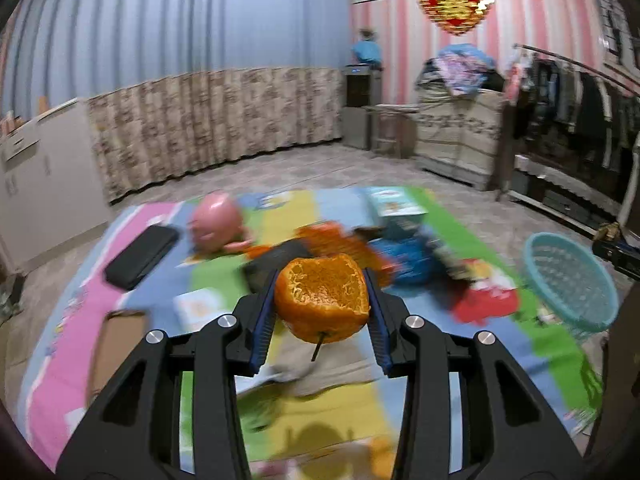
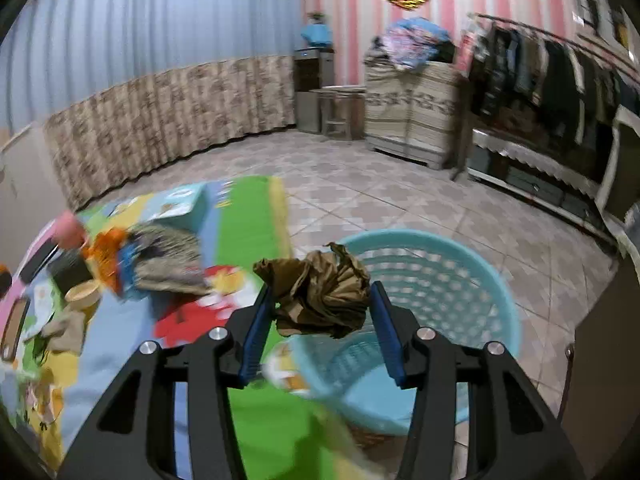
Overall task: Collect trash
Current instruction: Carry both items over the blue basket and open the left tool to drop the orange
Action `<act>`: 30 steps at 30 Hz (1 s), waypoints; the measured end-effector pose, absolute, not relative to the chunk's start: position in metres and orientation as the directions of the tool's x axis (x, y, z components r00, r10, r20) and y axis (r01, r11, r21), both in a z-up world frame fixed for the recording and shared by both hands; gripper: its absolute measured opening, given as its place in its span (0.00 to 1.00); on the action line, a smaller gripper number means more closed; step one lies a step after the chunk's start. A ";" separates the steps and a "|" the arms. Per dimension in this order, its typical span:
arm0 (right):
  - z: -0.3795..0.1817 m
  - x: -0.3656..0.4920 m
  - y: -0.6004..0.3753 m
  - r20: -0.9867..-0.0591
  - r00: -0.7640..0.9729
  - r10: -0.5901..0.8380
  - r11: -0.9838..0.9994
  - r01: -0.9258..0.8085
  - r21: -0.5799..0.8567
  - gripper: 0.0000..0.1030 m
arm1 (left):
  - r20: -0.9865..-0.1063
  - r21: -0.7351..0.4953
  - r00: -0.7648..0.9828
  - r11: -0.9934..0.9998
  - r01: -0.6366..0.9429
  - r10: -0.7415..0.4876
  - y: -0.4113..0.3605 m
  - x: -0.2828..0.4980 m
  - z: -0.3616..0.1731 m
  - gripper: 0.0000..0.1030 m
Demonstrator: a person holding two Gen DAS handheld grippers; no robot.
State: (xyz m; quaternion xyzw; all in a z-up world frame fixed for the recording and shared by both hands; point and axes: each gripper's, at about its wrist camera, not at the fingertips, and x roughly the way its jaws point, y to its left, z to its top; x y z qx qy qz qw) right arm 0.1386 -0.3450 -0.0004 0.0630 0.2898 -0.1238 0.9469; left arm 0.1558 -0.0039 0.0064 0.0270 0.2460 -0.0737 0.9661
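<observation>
Orange peel (image 1: pixel 322 300) pinched by left fingers (image 1: pixel 264 320); crumpled paper (image 2: pixel 320 294) by right fingers (image 2: pixel 256 324).

Passage over play mat (image 1: pixel 216 280): obstructed mid-mat by pink toy (image 1: pixel 216 226), black case (image 1: pixel 140 256), orange peel scraps (image 1: pixel 336 240), blue wrapper (image 1: pixel 404 258), teal box (image 1: pixel 394 202). Mat's near strip lies more open. Tiled floor (image 2: pixel 400 192) beyond mat: open. Turquoise basket (image 2: pixel 460 280): mouth unobstructed from above; crumpled brown paper (image 2: pixel 320 294) hangs just before its rim.

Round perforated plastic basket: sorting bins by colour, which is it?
Light teal basket; right wrist view shows it best.
</observation>
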 end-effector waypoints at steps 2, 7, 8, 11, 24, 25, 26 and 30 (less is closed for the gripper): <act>0.007 0.138 -0.363 -0.560 0.797 -0.228 0.958 0.286 0.018 0.47 | -0.471 0.019 0.867 0.981 0.195 -0.163 -0.030 0.158 0.010 0.38; 0.003 0.134 -0.394 -0.552 0.785 -0.280 0.943 0.333 -0.005 0.47 | -0.471 0.003 0.843 0.956 0.295 -0.259 -0.099 0.166 0.009 0.38; 0.001 0.134 -0.402 -0.557 0.782 -0.279 0.940 0.340 0.007 0.47 | -0.473 0.000 0.837 0.950 0.312 -0.275 -0.111 0.168 0.007 0.38; -0.010 0.133 -0.422 -0.569 0.768 -0.293 0.927 0.375 0.029 0.47 | -0.488 -0.010 0.808 0.927 0.374 -0.331 -0.153 0.173 -0.001 0.38; -0.033 0.115 -0.481 -0.588 0.732 -0.344 0.857 0.500 0.123 0.47 | -0.550 -0.001 0.703 0.842 0.540 -0.451 -0.281 0.190 -0.041 0.38; -0.034 0.114 -0.483 -0.587 0.734 -0.342 0.854 0.504 0.133 0.47 | -0.553 -0.002 0.698 0.838 0.545 -0.455 -0.286 0.191 -0.043 0.38; -0.035 0.114 -0.484 -0.587 0.735 -0.341 0.851 0.506 0.139 0.47 | -0.557 0.000 0.693 0.835 0.551 -0.457 -0.292 0.193 -0.045 0.38; -0.037 0.116 -0.484 -0.589 0.735 -0.335 0.849 0.507 0.150 0.47 | -0.566 0.004 0.682 0.826 0.564 -0.463 -0.304 0.197 -0.049 0.41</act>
